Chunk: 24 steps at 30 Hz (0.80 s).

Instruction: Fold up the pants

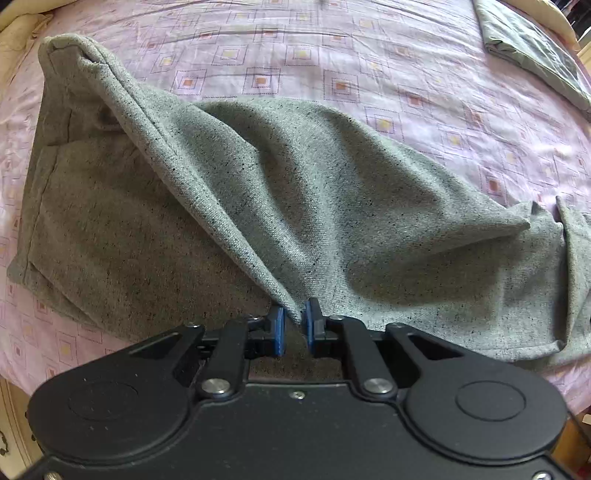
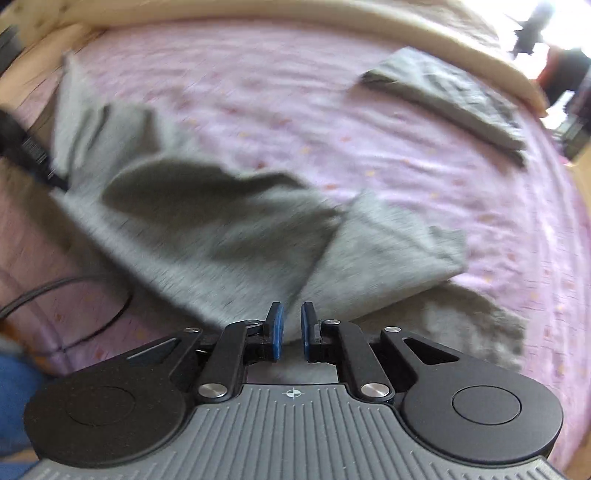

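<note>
Grey speckled pants point(image 1: 295, 192) lie across a pink patterned bedsheet point(image 1: 406, 74). My left gripper point(image 1: 293, 319) is shut on an edge of the pants and lifts it, so the cloth rises in a ridge toward the far left corner point(image 1: 70, 48). In the blurred right wrist view the same pants point(image 2: 229, 229) hang in a raised fold. My right gripper point(image 2: 291, 325) has its blue pads close together, with pants cloth running into the narrow gap between them. The other gripper's black body point(image 2: 29, 151) shows at the left edge.
A folded grey garment point(image 1: 532, 48) lies at the far right of the bed, also in the right wrist view point(image 2: 454, 96). A beige padded bed edge point(image 2: 295, 14) runs along the far side. A black cable point(image 2: 74, 295) lies at the left.
</note>
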Each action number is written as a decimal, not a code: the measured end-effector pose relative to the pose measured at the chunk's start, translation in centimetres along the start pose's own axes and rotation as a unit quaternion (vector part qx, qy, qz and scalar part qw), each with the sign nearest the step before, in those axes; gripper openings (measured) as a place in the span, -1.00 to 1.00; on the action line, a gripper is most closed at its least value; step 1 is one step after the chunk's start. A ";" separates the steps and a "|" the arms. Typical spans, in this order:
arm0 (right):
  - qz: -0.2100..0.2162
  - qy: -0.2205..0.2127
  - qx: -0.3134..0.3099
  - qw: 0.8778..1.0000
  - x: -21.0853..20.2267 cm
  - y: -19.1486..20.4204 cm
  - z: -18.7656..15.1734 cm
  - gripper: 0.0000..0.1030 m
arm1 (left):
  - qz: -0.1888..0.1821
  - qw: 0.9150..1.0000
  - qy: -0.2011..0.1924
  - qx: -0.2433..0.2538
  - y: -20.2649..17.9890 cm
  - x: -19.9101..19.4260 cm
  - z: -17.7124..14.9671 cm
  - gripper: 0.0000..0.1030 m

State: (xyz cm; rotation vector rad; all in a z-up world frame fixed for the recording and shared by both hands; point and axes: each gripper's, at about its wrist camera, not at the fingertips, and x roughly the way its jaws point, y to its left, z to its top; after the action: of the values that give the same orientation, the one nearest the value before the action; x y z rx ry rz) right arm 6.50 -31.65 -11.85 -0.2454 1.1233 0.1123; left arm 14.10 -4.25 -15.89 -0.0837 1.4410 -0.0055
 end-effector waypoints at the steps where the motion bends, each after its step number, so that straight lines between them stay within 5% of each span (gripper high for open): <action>1: -0.022 -0.002 0.017 1.000 0.6 -0.3 0.5 -0.68 | -0.002 1.000 0.000 0.002 0.0 0.0 0.1 -0.70; 10: -0.126 -0.022 0.110 0.986 6.3 -0.8 6.0 -0.60 | -0.017 1.000 0.005 0.008 0.7 0.1 0.1 -0.70; 17: -0.166 0.058 0.135 0.975 10.6 0.2 7.2 -0.59 | -0.031 0.999 0.009 0.011 1.3 0.6 0.6 -0.70; 21: -0.167 0.048 0.140 0.975 9.9 -0.4 6.5 -0.64 | -0.035 0.999 0.010 0.004 1.6 0.6 0.8 -0.70; 24: -0.170 0.018 0.180 0.969 6.9 -2.2 6.0 -0.86 | -0.037 0.999 0.002 -0.006 1.9 0.0 1.0 -0.70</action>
State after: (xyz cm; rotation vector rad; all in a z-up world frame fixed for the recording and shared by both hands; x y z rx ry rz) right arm 15.23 -32.49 -15.34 -0.1121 1.1012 -0.3989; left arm 14.98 -2.32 -15.93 -0.1468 1.4417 -0.0575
